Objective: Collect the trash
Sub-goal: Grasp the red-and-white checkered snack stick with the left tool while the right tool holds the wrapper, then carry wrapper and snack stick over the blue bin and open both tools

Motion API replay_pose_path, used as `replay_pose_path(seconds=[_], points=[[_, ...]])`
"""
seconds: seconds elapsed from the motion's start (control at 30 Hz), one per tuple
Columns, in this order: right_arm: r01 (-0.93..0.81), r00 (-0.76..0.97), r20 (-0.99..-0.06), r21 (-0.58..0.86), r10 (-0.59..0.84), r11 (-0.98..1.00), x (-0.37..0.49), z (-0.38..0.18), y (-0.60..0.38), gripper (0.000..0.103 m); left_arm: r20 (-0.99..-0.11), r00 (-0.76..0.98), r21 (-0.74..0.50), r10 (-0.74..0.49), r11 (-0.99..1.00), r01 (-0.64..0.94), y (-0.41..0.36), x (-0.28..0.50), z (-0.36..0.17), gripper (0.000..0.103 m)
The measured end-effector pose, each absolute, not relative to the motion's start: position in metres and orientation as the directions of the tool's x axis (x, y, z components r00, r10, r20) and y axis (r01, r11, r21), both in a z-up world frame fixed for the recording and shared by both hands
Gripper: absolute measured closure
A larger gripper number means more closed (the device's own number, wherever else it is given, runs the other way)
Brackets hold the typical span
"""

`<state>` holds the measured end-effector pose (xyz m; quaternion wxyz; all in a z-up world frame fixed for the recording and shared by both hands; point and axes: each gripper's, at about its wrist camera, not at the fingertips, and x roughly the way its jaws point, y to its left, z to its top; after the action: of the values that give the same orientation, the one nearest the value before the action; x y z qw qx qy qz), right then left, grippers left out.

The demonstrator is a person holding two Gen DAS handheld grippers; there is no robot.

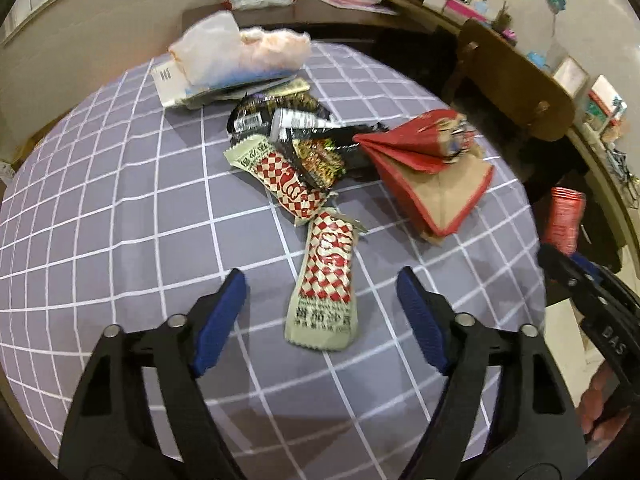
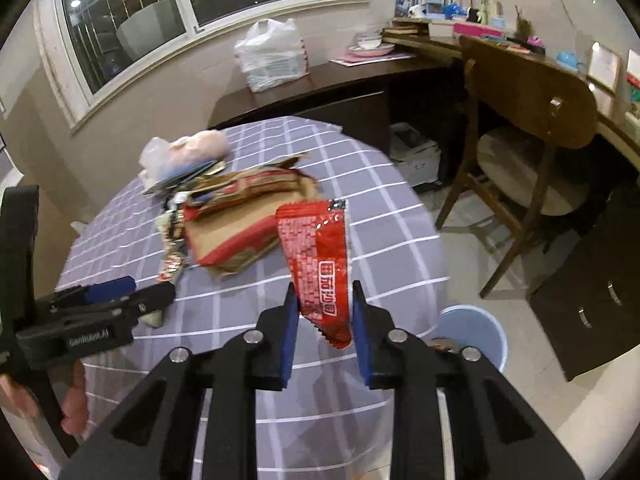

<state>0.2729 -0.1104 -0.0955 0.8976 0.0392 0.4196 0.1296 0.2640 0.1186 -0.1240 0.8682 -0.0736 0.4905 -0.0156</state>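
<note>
While the round table [image 1: 100,208] with its grey checked cloth fills most of both views, the trash lies heaped around a flattened red and brown paper bag [image 1: 432,176] near the table's middle. Farthest left of that bag, at the table's far edge, a pale plastic bag [image 1: 240,50] rests on some flat printed papers [image 1: 172,88]. Nearer the paper bag, dark crumpled wrappers [image 1: 280,120] lie in a pile, and two red-and-white checked sachets [image 1: 288,180] trail from that pile toward the camera. The nearer checked sachet [image 1: 326,280] lies flat on the cloth, in front of the paper bag and to its left. The left gripper [image 1: 322,292] hangs just above this sachet with its jaws spread wide, one blue pad [image 1: 224,316] on each side of it, neither touching it. Right of the paper bag, past the table's edge, the right gripper [image 2: 324,308] is clamped on a red foil wrapper [image 2: 316,264], which stands upright between its blue pads, lifted clear of the cloth. Below and to the right of that wrapper, a light blue bin [image 2: 476,336] stands on the floor beside the table. Farther right, a wooden chair [image 2: 532,120] is pushed up to a dark desk [image 2: 360,76].
</note>
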Motion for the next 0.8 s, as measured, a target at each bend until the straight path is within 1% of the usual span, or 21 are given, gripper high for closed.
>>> replay_pose_path(seconds=[0.03,0.1,0.17,0.2,0.23,0.37,0.53,0.8], points=[[-0.191,0.620,-0.744,0.167,0.251,0.967,0.274,-0.097,-0.112,0.078,-0.843,0.530,-0.135,-0.088,0.990,-0.049,0.118,0.266,-0.123,0.033],[-0.182,0.621,-0.747,0.158,0.238,0.971,0.278,-0.100,-0.114,0.078,-0.845,0.531,-0.110,-0.062,0.992,-0.059,0.117,0.270,-0.123,0.059],[-0.181,0.614,-0.749,0.174,0.249,0.968,0.279,-0.103,-0.118,0.078,-0.845,0.532,-0.090,-0.047,0.994,-0.054,0.115,0.273,-0.123,0.076],[-0.179,0.613,-0.749,0.179,0.252,0.967,0.280,-0.103,-0.119,0.078,-0.847,0.530,-0.088,-0.046,0.995,-0.054,0.115,0.272,-0.123,0.083],[-0.179,0.614,-0.748,0.180,0.252,0.967,0.280,-0.104,-0.118,0.078,-0.849,0.527,-0.083,-0.043,0.995,-0.052,0.115,0.273,-0.122,0.086],[-0.176,0.612,-0.747,0.189,0.258,0.966,0.278,-0.104,-0.120,0.078,-0.851,0.523,-0.088,-0.050,0.995,-0.048,0.118,0.267,-0.121,0.090],[-0.168,0.622,-0.741,0.191,0.254,0.967,0.272,-0.100,-0.124,0.078,-0.850,0.524,-0.101,-0.060,0.994,-0.049,0.117,0.253,-0.117,0.091],[-0.146,0.641,-0.729,0.192,0.240,0.971,0.255,-0.093,-0.139,0.078,-0.830,0.551,-0.102,-0.082,0.995,-0.006,0.094,0.232,-0.106,0.092]])
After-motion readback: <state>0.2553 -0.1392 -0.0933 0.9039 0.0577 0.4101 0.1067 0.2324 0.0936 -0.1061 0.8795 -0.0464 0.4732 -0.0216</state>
